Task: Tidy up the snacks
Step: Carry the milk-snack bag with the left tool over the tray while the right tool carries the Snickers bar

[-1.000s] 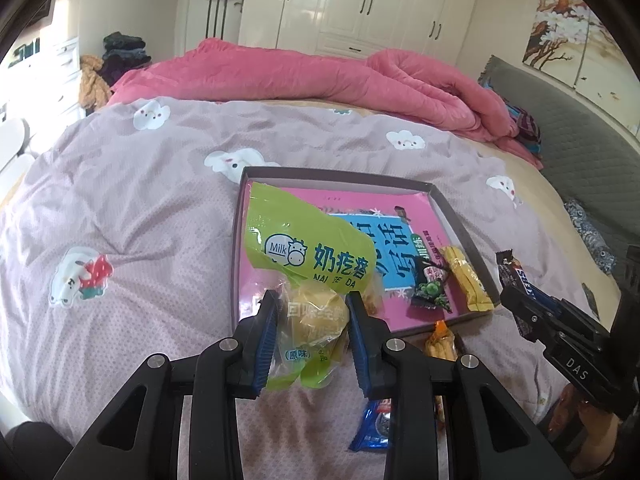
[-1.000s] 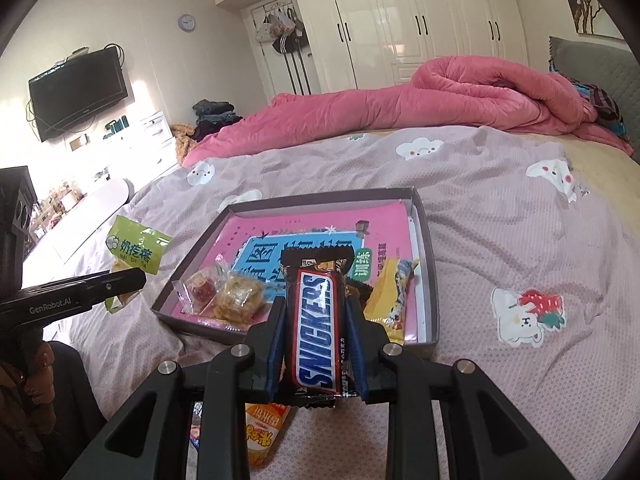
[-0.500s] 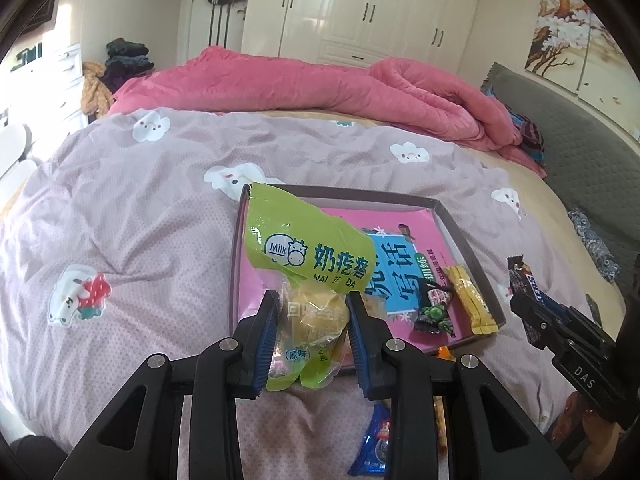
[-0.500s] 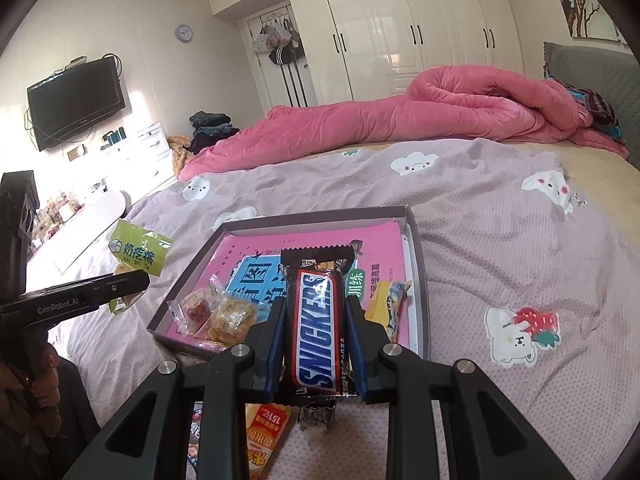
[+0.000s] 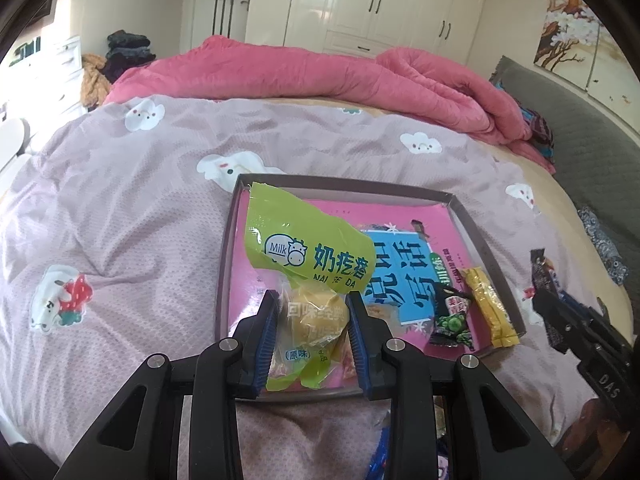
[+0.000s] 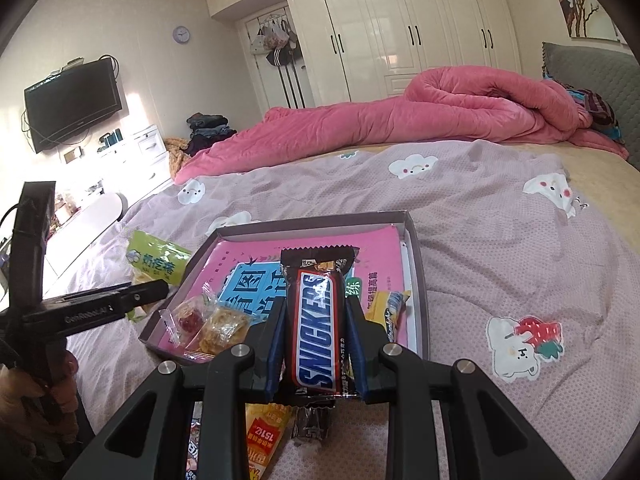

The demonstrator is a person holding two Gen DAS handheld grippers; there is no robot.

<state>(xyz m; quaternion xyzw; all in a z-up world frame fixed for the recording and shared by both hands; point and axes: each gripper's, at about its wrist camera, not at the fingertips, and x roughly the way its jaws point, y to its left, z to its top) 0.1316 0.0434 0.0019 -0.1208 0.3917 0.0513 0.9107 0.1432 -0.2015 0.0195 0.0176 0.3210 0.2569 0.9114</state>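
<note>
Orange packet (image 6: 262, 438) half behind tongs

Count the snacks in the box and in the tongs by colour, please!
Green bag, in the left tongs: 1
Brown Snickers bar, in the right tongs: 1
Yellow packet: 1
Black-and-green packet: 1
Clear wrappers, red candy and yellow pastry: 2
Total: 6

The packet (image 5: 308, 276) in my left gripper (image 5: 312, 320) is lime green with white lettering and a cow logo, clear lower down over something yellow. My right gripper (image 6: 316, 340) has blue pads; the bar (image 6: 318, 320) between them is dark brown with blue-on-white letters edged red. At frame centre, the tray (image 5: 344, 188) is grey-rimmed over a pink and blue sheet. The bedspread (image 5: 120, 220) is mauve with white cloud animals; the blanket (image 5: 320, 76), upper frame, is pink.
</note>
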